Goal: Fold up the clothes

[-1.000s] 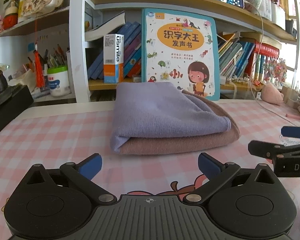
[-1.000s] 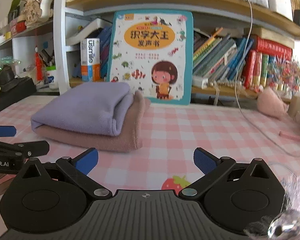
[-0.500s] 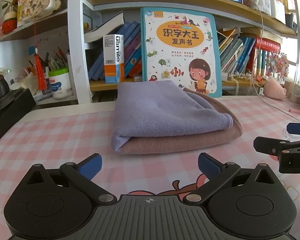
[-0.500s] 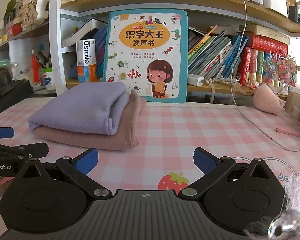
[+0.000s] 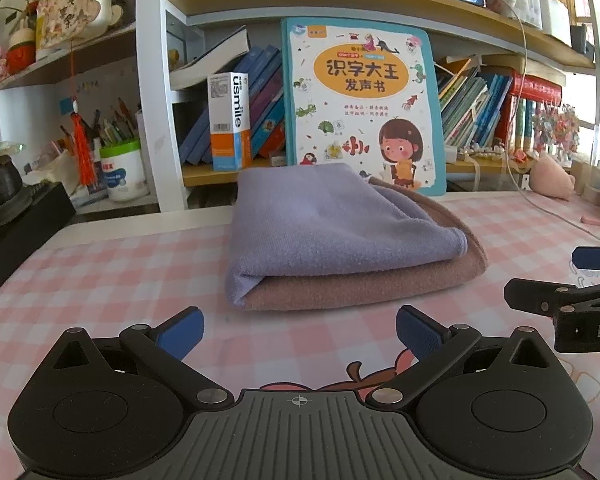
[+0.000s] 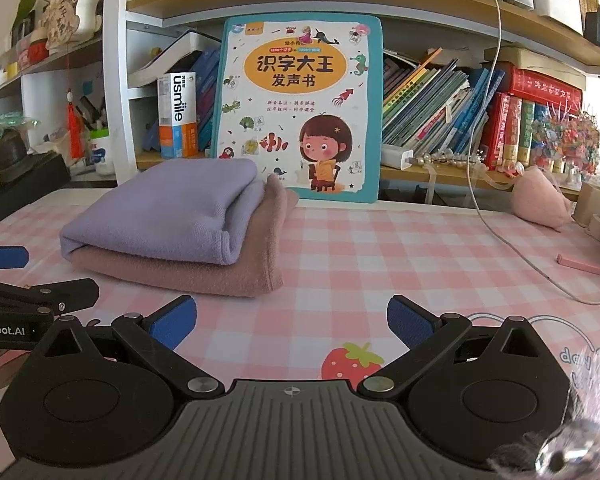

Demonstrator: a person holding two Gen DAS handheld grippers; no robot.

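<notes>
Purple cloth (image 5: 324, 220) lay folded atop brown cloth (image 5: 380, 284), just in front of picture book (image 5: 364, 108). Left gripper (image 5: 298, 330) & right gripper (image 6: 292, 322): both wide open, empty, near stack.

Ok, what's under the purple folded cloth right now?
A folded brown cloth lies under the purple cloth, sticking out at its front and right edges. Both rest on the checked tablecloth. Anything between the layers is hidden.

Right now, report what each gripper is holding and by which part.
Nothing is held. The left gripper and right gripper are both open and empty, short of the folded purple cloth stacked on the brown cloth.
</notes>
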